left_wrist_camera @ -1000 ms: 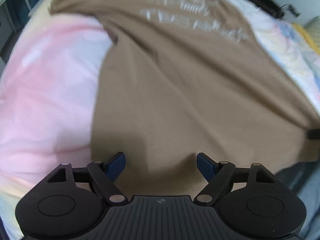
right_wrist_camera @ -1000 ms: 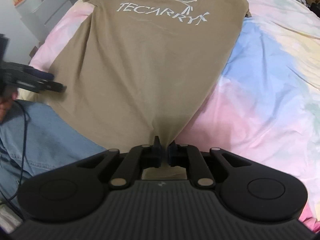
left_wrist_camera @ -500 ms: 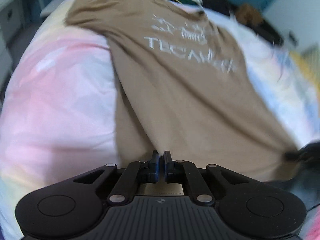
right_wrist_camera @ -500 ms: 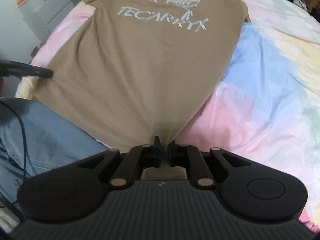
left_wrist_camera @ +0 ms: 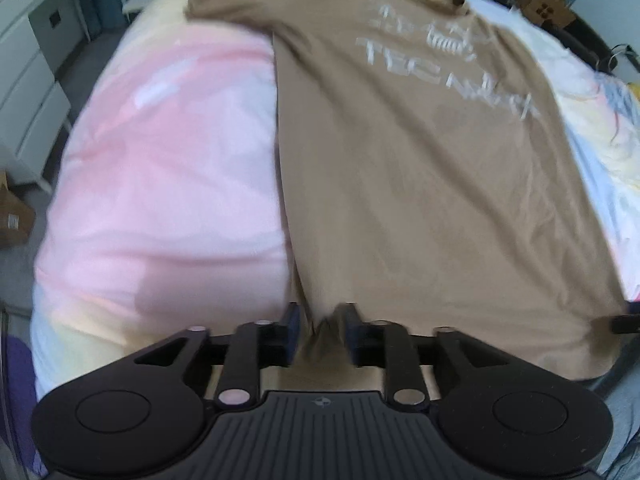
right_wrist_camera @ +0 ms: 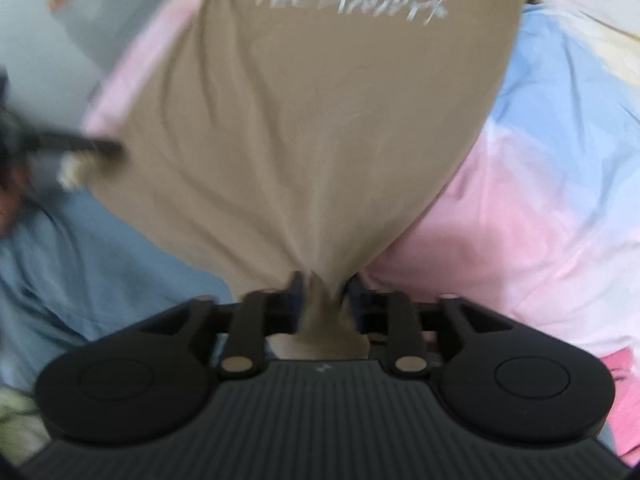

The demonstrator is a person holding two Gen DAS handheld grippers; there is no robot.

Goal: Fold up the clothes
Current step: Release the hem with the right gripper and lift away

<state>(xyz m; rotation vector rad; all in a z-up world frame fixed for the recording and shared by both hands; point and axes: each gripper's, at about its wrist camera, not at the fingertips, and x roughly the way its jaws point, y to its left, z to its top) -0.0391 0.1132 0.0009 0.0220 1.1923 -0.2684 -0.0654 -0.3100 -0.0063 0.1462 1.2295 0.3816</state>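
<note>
A tan T-shirt (left_wrist_camera: 420, 168) with white lettering lies spread on the bed; it also shows in the right wrist view (right_wrist_camera: 320, 120). My left gripper (left_wrist_camera: 319, 320) sits at the shirt's near left hem corner, its jaws a small way apart with bunched cloth between them. My right gripper (right_wrist_camera: 322, 296) sits at the near right hem corner, jaws likewise a little apart with a bunch of cloth between them. Each gripper shows at the other view's edge: the right one (left_wrist_camera: 626, 322) and the left one (right_wrist_camera: 76, 146). Both views are blurred.
The bed cover is pastel pink, blue and yellow (left_wrist_camera: 168, 168) (right_wrist_camera: 540, 184). White drawers (left_wrist_camera: 28, 80) stand left of the bed. The person's blue jeans (right_wrist_camera: 80, 256) are at the near edge. A cardboard box (left_wrist_camera: 546, 10) sits beyond the bed.
The left gripper closed onto the hem corner half a second ago; now both grippers' jaws stand a little wider with cloth bunched between them. The right view has swung sharply, with strong blur.
</note>
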